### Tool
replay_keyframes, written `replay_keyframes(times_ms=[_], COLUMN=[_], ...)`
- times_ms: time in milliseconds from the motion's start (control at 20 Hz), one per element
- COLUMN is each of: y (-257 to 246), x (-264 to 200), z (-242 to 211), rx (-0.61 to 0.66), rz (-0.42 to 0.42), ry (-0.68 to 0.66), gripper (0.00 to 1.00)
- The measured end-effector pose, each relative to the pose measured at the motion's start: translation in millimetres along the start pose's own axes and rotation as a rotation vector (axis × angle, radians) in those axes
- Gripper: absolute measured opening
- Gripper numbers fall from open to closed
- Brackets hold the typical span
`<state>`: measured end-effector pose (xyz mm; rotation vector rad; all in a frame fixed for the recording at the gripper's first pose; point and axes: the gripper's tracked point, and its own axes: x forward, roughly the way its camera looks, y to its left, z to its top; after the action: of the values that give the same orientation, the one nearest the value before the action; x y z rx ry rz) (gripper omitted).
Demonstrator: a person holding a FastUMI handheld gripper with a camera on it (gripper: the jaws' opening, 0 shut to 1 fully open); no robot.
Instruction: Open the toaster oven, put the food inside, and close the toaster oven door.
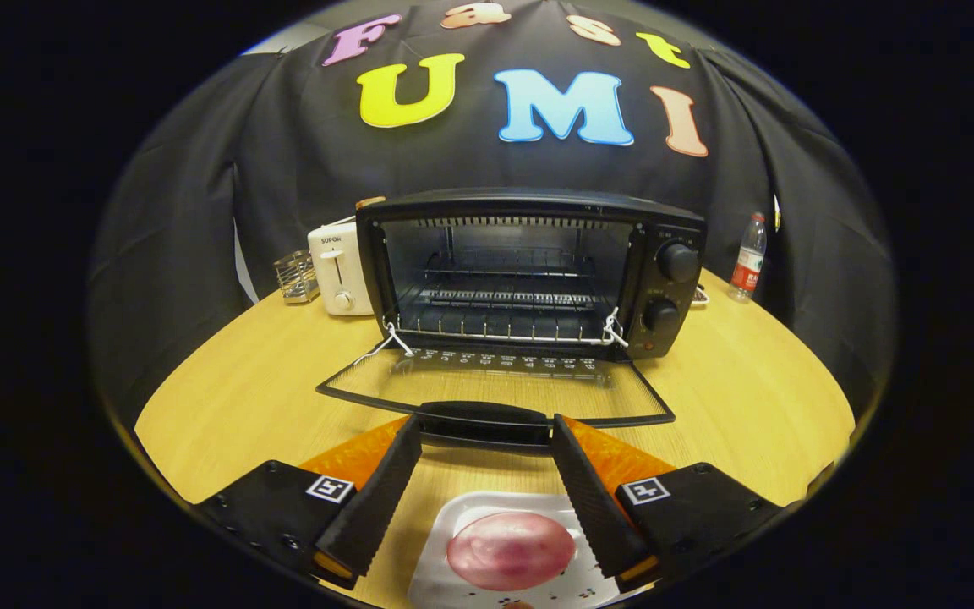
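Glass oven door (495, 385) lies flat open at frame centre; our tongs (487, 440) hang released at its handle (485, 420). Next we must grasp the pink food (511, 550) on its plate (453, 524), bottom centre.

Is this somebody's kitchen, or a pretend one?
Probably a pretend kitchen, a test booth: a black toaster oven with its door open, a white toaster and a pink food piece sit on a round wooden table. The open gripper hovers at the door's handle.
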<state>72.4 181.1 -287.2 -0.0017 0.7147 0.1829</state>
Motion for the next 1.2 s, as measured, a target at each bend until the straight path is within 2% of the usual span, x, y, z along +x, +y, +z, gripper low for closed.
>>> replay_keyframes(times_ms=[250, 550, 850, 1200], y=[-24.2, -53.6, -81.6, -91.1], x=[-16.7, -37.4, -52.5, -69.6], z=[9.8, 5.2, -24.6, -71.8], rx=[0.001, -0.006, 0.101, 0.146], rz=[0.056, 0.166, 0.215, 0.252], ry=[0.038, 0.128, 0.306, 0.497], gripper=[0.99, 0.97, 0.98, 0.99])
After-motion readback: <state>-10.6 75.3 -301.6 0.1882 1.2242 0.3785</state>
